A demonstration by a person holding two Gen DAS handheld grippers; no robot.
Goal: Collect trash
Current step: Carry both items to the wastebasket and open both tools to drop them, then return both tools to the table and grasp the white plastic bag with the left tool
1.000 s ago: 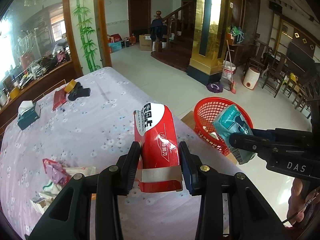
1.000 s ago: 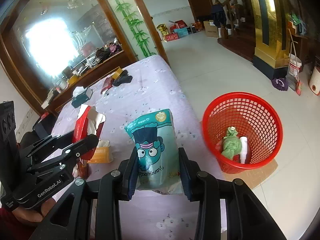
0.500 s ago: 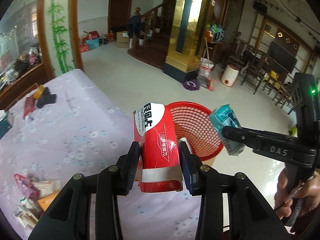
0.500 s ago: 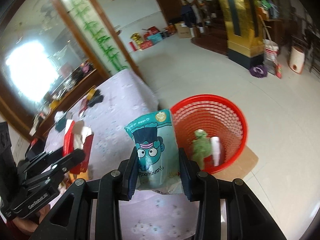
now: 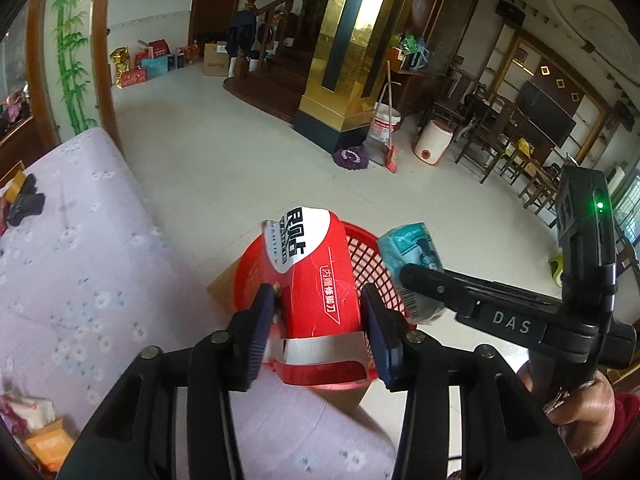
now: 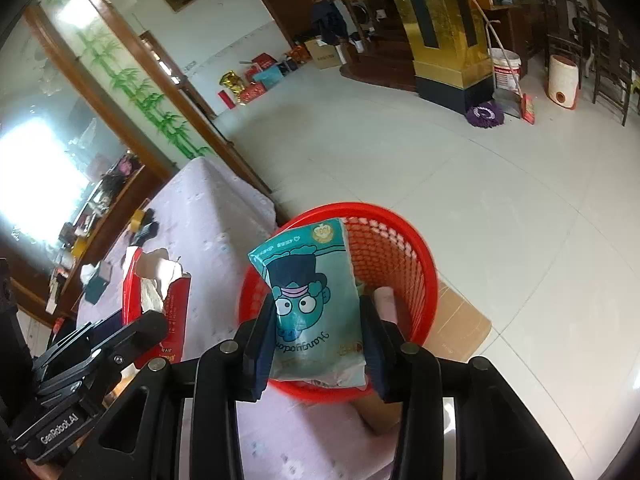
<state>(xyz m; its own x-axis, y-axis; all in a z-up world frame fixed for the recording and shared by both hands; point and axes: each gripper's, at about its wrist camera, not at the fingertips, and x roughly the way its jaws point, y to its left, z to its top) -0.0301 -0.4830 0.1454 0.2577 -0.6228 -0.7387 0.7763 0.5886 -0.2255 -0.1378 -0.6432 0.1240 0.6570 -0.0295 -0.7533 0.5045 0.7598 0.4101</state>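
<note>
A table covered in a pale lilac cloth with small white flowers (image 5: 72, 264) carries a black bundle (image 5: 26, 204) near its far edge and crumpled wrappers with an orange packet (image 5: 48, 442) at its near corner. Beside the table, the pale tiled floor (image 6: 500, 208) holds a flat brown cardboard sheet (image 6: 460, 320), on which stands a round red plastic mesh basket (image 6: 404, 248).

The red box (image 5: 316, 280) looks like glossy printed card with a torn paper edge, and the teal packet (image 6: 316, 308) like smooth, shiny plastic film. The red basket (image 6: 400, 256) is open plastic mesh with a smooth rim. The black gripper fingers (image 5: 256, 328) look like matt plastic with metal screws. The lilac tablecloth (image 5: 80, 264) is soft, matt cloth; the floor (image 6: 480, 168) is glossy pale tile; the far pillar (image 5: 360, 40) has a gold, mirror-like sheen.
</note>
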